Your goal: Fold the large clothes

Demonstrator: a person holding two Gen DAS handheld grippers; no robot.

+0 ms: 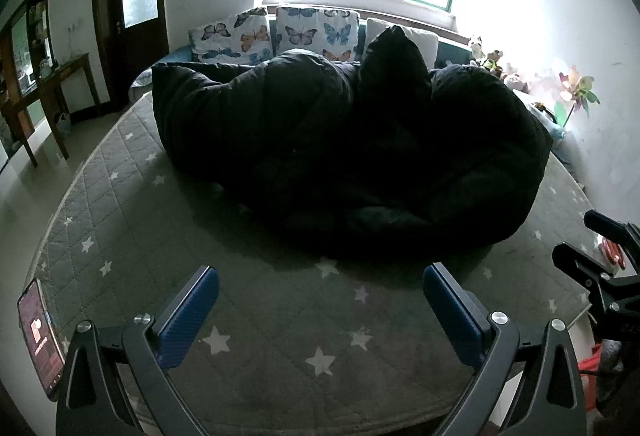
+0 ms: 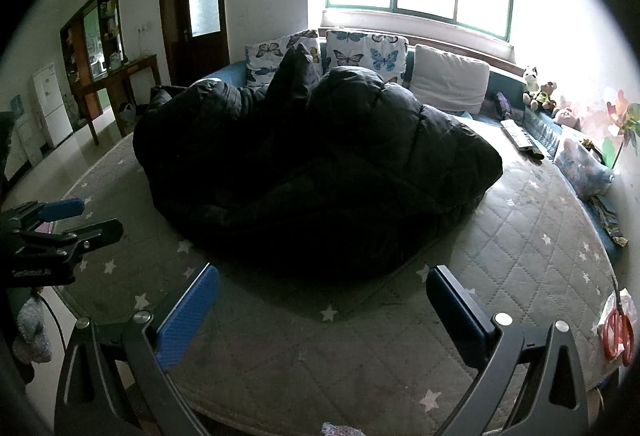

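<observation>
A big black puffy coat [image 1: 344, 155] lies bunched in a heap on the grey star-patterned mattress [image 1: 260, 324]; the right wrist view shows the same coat [image 2: 320, 163] on the mattress [image 2: 540, 260]. My left gripper [image 1: 320, 300] hovers over the mattress's near edge, short of the coat, open with nothing between its blue pads. My right gripper [image 2: 322, 304] is likewise open and empty, just in front of the coat's near hem. Each gripper shows at the side of the other's view: the right gripper [image 1: 592, 260] and the left gripper [image 2: 68, 224].
Butterfly pillows [image 1: 276, 35] and a white cushion [image 2: 450, 79] line the far edge under a bright window. A phone [image 1: 40, 336] lies at the mattress's left corner, red scissors [image 2: 618, 332] at its right edge. A wooden table [image 2: 116, 79] and door [image 2: 196, 3] stand left.
</observation>
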